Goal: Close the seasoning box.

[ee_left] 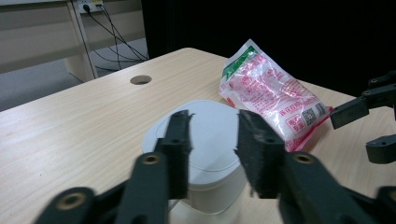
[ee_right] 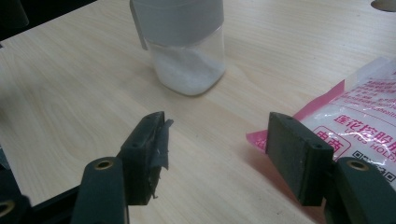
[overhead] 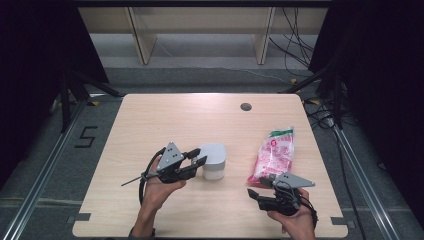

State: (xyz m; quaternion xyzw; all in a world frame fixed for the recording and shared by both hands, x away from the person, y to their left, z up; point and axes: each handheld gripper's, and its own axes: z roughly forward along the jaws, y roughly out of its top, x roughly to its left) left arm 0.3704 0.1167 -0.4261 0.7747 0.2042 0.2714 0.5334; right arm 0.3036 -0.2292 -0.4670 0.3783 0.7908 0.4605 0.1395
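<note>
Hovering over the desk (overhead: 150, 120), left tongs (overhead: 199, 159) sit spread at the near rim of the white-lidded jar (overhead: 213, 161), pads astride its lid but not pressing; jar upright, white powder in the bottom; right tongs (overhead: 252, 194) spread with nothing between them, pink-and-white bag (overhead: 274, 152) just beside one pad and stretching away beyond; jar stands farther off, between the two tongs; desk's round hole (overhead: 245, 106) far behind.
</note>
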